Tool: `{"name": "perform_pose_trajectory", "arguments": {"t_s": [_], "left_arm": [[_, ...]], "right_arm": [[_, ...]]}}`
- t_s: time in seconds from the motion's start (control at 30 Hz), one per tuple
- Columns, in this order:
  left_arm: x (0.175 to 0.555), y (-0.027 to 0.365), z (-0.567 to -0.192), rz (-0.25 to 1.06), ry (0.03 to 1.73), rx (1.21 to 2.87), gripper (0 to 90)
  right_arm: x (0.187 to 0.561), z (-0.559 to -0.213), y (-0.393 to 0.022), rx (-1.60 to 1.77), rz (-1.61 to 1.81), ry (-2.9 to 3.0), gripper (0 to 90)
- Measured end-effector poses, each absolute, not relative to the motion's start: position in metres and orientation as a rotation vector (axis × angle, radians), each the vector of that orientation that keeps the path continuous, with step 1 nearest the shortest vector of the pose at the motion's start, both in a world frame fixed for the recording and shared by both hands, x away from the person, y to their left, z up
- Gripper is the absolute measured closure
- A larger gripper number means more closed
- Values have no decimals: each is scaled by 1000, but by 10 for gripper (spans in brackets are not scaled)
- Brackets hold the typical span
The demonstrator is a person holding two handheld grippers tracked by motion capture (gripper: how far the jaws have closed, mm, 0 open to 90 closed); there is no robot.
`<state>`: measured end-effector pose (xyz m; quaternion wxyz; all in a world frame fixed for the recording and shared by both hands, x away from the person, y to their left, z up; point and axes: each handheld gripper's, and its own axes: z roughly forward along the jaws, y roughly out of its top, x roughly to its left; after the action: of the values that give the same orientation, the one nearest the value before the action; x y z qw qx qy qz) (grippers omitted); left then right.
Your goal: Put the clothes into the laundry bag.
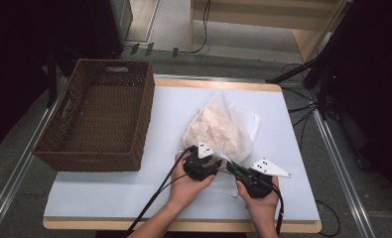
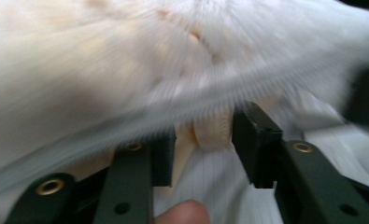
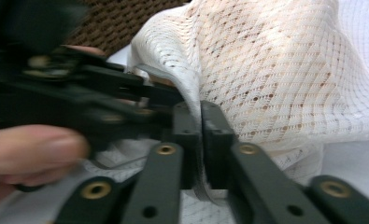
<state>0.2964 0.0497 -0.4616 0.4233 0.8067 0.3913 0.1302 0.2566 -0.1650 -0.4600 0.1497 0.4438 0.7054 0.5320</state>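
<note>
White-covered desk, lower centre: mesh bag edge is pinched by right claw, left claw half-open at it; slipping is risked if tugged.

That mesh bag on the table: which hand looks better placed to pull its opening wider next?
Probably the left. The right gripper is clamped on the edge of the mesh bag, anchoring it, while the left gripper has jaws apart at the bag's edge, free to regrip and pull.
</note>
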Motion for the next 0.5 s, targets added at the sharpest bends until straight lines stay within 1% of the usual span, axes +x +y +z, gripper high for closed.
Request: {"name": "perform_pose_trajectory", "arguments": {"t_s": [0.07,0.17,0.3,0.37,0.5], "left_arm": [[288,66,-458,346,971,1998,550],[278,96,-456,381,995,1971,516],[271,123,-457,424,1020,1963,473],[270,133,-457,463,1033,1962,468],[272,144,-457,480,1075,1952,456]], "right_arm": [[254,-459,-166,1281,1544,2019,732],[248,-456,-171,1289,1565,1998,647],[232,-460,-183,1335,1523,1982,580],[226,-462,-189,1368,1491,1955,549],[219,-469,-199,1494,1418,1934,468]]}}
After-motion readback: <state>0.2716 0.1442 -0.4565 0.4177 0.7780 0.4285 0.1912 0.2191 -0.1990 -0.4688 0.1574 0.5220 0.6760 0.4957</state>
